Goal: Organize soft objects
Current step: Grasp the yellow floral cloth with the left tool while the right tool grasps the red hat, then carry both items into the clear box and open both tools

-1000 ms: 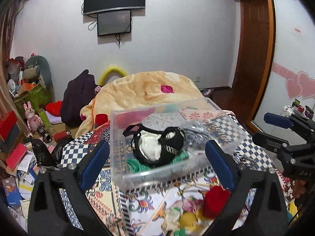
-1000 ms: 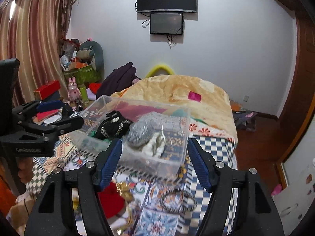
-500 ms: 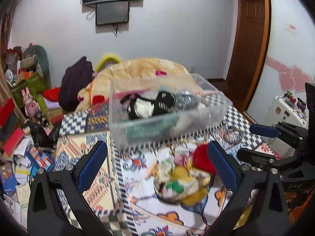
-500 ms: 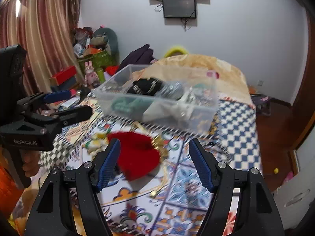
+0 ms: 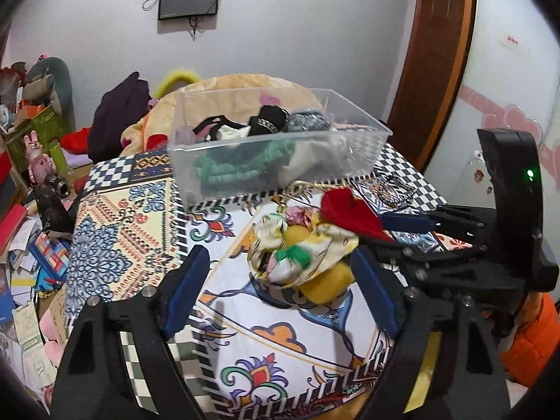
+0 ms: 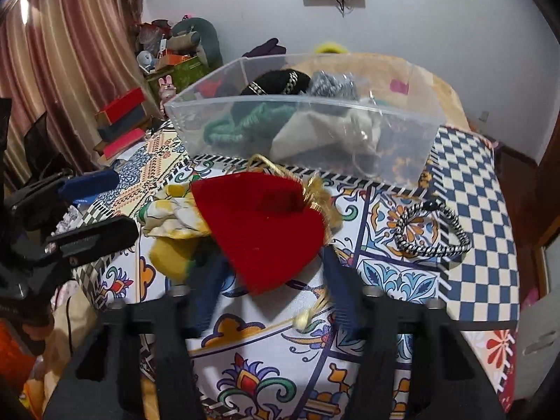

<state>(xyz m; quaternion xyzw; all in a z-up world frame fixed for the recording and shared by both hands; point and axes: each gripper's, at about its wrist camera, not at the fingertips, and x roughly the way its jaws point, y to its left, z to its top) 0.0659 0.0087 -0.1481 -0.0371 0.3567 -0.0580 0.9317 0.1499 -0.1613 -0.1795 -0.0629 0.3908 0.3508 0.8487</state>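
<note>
A red velvet pouch [image 6: 260, 225] with gold trim lies on the patterned tablecloth [image 6: 483, 161], between my right gripper's [image 6: 271, 273] open fingers. It also shows in the left wrist view [image 5: 344, 211]. A yellow-and-white floral cloth bundle [image 5: 301, 255] lies beside it, just ahead of my open left gripper [image 5: 280, 287]. A clear plastic bin [image 5: 276, 147] behind holds green, black, grey and beige soft items. The bin is also in the right wrist view [image 6: 308, 133].
A black-and-white braided band [image 6: 432, 232] lies right of the pouch. An orange blanket [image 5: 245, 87] is heaped behind the bin. Clutter of boxes and toys [image 5: 31, 161] fills the floor at left. A wooden door [image 5: 441, 52] stands at right.
Both grippers have come down and forward from above the bin to the pile in front of it. The right gripper's fingers now straddle the red pouch.
</note>
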